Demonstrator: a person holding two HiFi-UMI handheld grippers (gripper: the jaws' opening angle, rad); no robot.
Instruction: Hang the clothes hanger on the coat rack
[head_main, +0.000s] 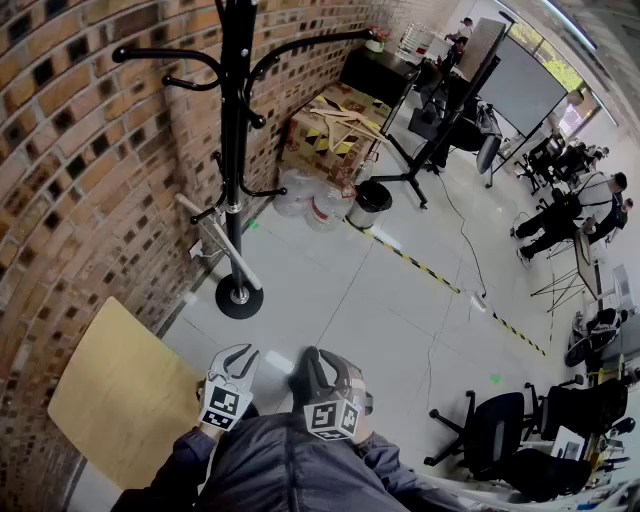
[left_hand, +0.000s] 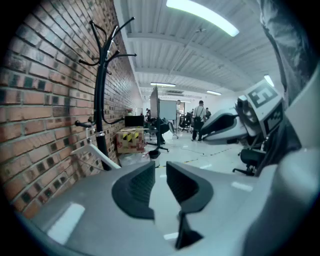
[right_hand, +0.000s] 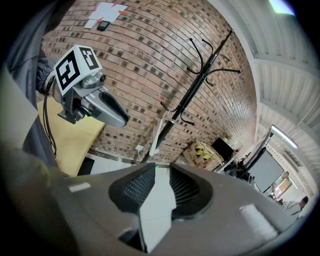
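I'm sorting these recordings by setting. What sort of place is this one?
Probably an open-plan office or lab workspace: a brick wall with a black coat rack by it, swivel office chairs, and a large board on a floor stand, with people nearby.

Brick wall (head_main: 60, 150) left; pale floor (head_main: 400, 320); black office chairs (head_main: 495, 430) right.

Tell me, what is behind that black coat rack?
A brick wall stands right behind the coat rack. A white clothes hanger sits low by its pole; whether it hangs or leans is unclear. The pole hides the strip of wall behind it.
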